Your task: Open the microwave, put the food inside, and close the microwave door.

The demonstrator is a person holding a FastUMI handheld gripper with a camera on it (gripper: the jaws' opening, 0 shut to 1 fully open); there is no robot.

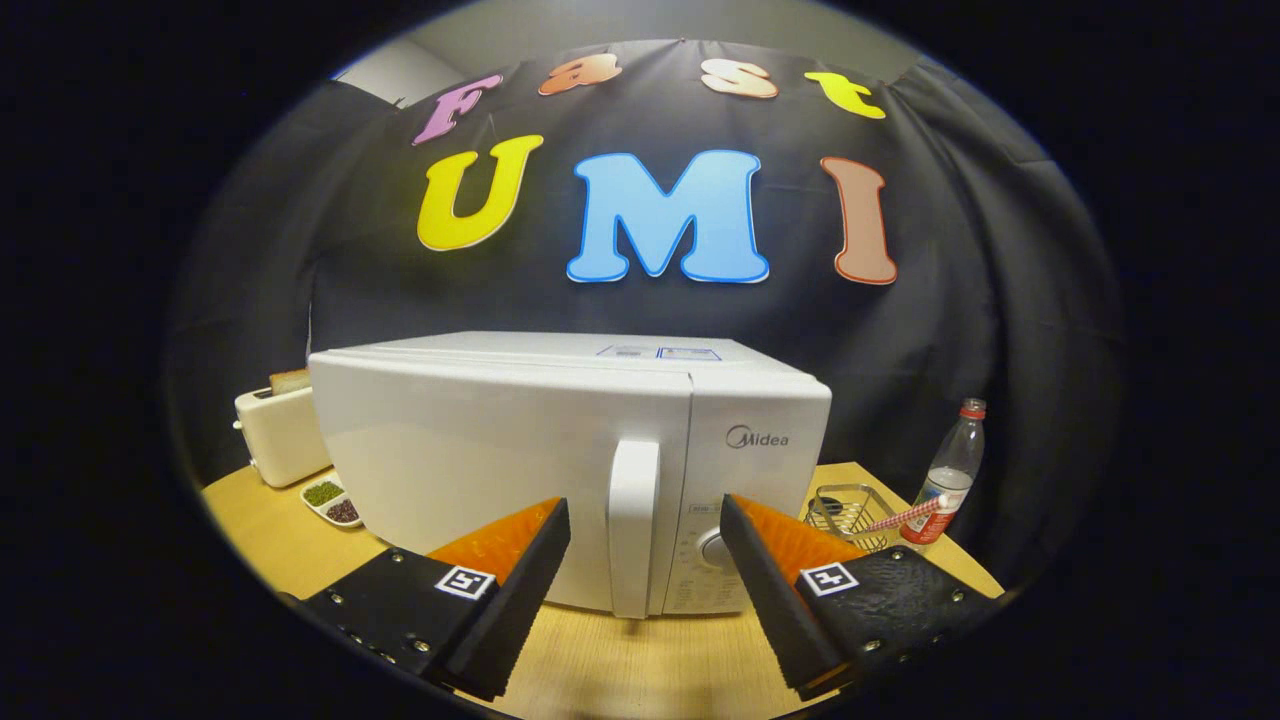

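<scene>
A white microwave (500,450) stands on the wooden table (620,660) with its door closed. Its vertical white handle (634,525) runs down the door's right side, next to the control panel with a round knob (715,548). My gripper (645,520) is open, with its orange-and-black fingers (520,560) spread wide. The handle lies just ahead of the fingers, in line with the gap between them, and nothing is held. I cannot tell which item is the food.
A white toaster (280,435) with bread in its slot stands left of the microwave, with a small dish (332,500) of green and dark bits in front of it. To the right sit a wire basket (850,510), a striped straw and a plastic bottle (950,475).
</scene>
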